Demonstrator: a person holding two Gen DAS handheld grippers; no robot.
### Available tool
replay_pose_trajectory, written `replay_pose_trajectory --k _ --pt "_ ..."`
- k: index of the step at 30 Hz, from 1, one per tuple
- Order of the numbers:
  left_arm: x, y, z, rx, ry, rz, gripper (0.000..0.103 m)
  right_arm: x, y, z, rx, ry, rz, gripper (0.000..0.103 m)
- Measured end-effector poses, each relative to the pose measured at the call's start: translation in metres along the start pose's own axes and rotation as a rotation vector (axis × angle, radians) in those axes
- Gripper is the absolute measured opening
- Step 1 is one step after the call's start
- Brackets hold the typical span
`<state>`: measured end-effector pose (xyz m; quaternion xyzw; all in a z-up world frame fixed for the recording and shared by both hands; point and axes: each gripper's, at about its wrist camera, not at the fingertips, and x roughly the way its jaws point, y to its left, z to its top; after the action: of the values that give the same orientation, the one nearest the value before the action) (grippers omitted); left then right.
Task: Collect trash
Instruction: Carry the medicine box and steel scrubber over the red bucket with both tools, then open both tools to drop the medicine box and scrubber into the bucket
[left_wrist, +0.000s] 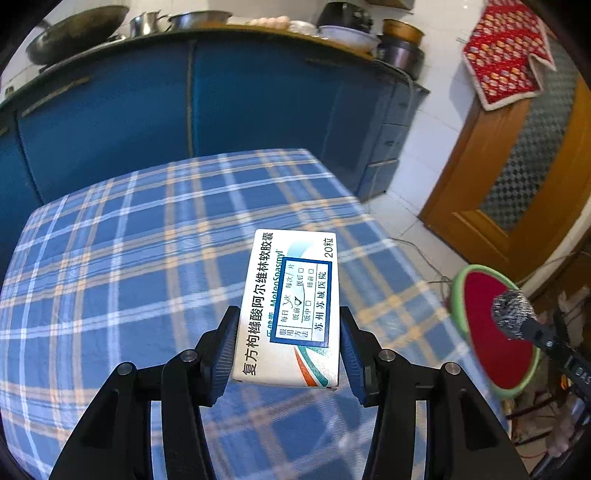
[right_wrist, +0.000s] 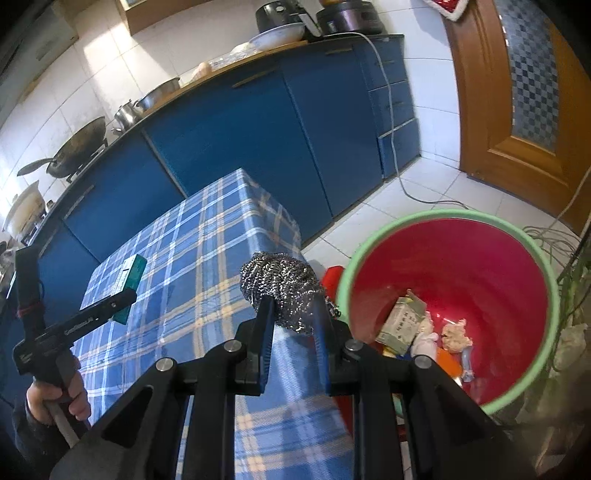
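Trash, left wrist view: one medicine box (left_wrist: 291, 306) is clamped between the left gripper (left_wrist: 288, 354) pads, lifted over the checked tablecloth (left_wrist: 129, 258), which shows no other litter here. One red bin (left_wrist: 495, 332) sits at right.

Right wrist view: the right gripper (right_wrist: 293, 321) is clamped on one steel scourer (right_wrist: 282, 286), near the bin rim. Bin holds perhaps five scraps (right_wrist: 402, 325). Both items are still undropped.

My left wrist view looks steeply down over the checked tablecloth (left_wrist: 147, 258); my right looks down at the bucket (right_wrist: 424, 229); both share these and the blue cabinets (left_wrist: 258, 99).
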<state>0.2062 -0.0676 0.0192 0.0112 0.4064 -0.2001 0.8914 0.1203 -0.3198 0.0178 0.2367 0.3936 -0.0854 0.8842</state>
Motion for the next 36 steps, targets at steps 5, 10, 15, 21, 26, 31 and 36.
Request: replay_pose_trajectory --k 5,10,15,21,26,31,36 --pt "-0.011 -0.033 -0.005 0.031 -0.011 -0.044 0.053 -0.015 -0.015 -0.004 0.019 -0.013 -0.014 0.023" --pt "-0.014 -0.066 -0.011 0.060 -0.011 -0.086 0.053 -0.024 -0.034 -0.008 0.045 -0.023 -0.021 0.024" --pt "-0.012 -0.101 -0.016 0.092 0.000 -0.133 0.053 -0.027 -0.054 -0.012 0.076 -0.021 -0.029 0.024" --pt "-0.003 -0.137 -0.023 0.140 0.027 -0.169 0.053 -0.027 -0.077 -0.018 0.117 -0.020 -0.051 0.024" --pt "0.007 -0.160 -0.029 0.171 0.055 -0.185 0.053 -0.025 -0.095 -0.021 0.150 -0.017 -0.083 0.024" --pt "0.019 -0.174 -0.032 0.190 0.079 -0.195 0.053 -0.023 -0.113 -0.023 0.182 -0.016 -0.104 0.024" --pt "0.030 -0.191 -0.034 0.219 0.097 -0.211 0.053 -0.024 -0.124 -0.024 0.209 -0.019 -0.110 0.024"
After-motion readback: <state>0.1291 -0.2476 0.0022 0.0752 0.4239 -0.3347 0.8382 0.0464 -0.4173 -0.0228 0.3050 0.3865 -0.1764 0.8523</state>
